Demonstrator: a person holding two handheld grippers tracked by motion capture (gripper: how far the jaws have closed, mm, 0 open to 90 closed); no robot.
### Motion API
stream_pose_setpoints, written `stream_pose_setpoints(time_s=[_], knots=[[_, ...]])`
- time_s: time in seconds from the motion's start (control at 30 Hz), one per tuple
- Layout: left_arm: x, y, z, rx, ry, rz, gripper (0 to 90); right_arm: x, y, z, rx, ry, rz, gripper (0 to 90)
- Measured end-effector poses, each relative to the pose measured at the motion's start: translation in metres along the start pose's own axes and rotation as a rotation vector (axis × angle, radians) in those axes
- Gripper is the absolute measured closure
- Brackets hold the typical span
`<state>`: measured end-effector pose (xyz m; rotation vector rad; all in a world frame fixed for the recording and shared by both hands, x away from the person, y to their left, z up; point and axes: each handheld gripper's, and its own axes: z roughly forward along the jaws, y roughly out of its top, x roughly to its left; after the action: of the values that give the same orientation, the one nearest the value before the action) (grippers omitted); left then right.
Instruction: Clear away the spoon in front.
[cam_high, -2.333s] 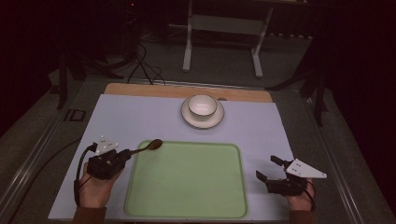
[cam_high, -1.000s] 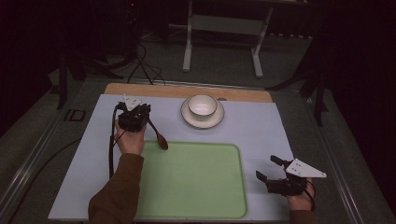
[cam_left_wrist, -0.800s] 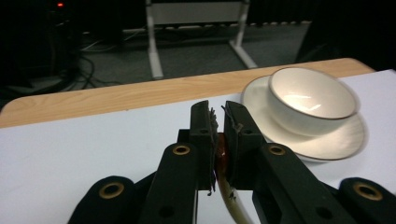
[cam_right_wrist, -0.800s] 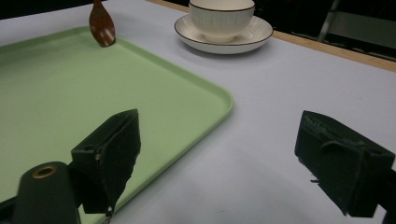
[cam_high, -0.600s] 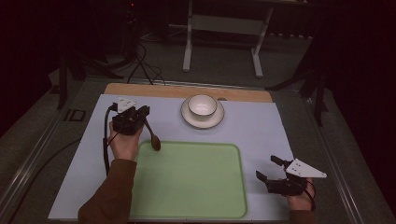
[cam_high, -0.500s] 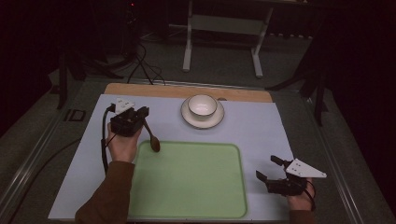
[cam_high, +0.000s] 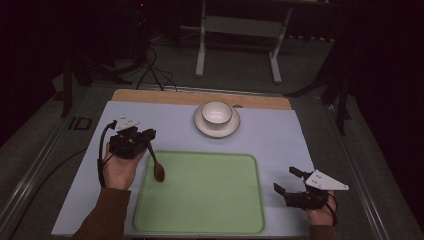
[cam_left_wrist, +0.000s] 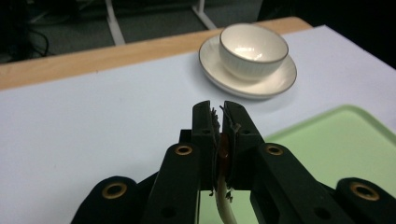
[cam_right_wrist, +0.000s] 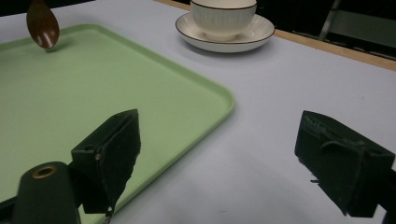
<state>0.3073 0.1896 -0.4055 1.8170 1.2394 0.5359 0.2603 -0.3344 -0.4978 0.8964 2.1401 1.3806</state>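
A brown spoon hangs bowl-down from the left gripper, whose jaws are clamped on its handle. The bowl of the spoon hovers just above the left edge of the green tray, below the fingertips. Beyond the fingers, a cup sits on a saucer. The right gripper rests by the tray's right edge, jaws spread wide, empty. Likely the spoon is lifted and not yet set down on the tray.

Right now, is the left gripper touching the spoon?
Touching. In the left gripper view the left gripper has its jaws clamped on the spoon handle.
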Motion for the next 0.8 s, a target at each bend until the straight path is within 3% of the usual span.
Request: stream_pose_setpoints(time_s=[0.07, 0.3, 0.53, 0.8], knots=[[0.000, -0.002, 0.001, 0.029, 0.012, 0.012, 84.0, 0.000, 0.000, 0.000, 0.000, 0.000, -0.001, 14.0], [0.002, -0.010, 0.011, 0.066, -0.013, 0.011, 83.4, 0.000, 0.000, 0.000, 0.002, 0.001, 0.000, 14.0], [0.003, -0.029, 0.026, 0.043, -0.126, -0.052, 82.7, 0.000, 0.000, 0.000, 0.000, 0.001, 0.000, 14.1], [0.006, -0.054, 0.034, 0.064, -0.135, -0.064, 80.4, 0.001, 0.000, 0.001, 0.004, 0.002, -0.001, 14.1]])
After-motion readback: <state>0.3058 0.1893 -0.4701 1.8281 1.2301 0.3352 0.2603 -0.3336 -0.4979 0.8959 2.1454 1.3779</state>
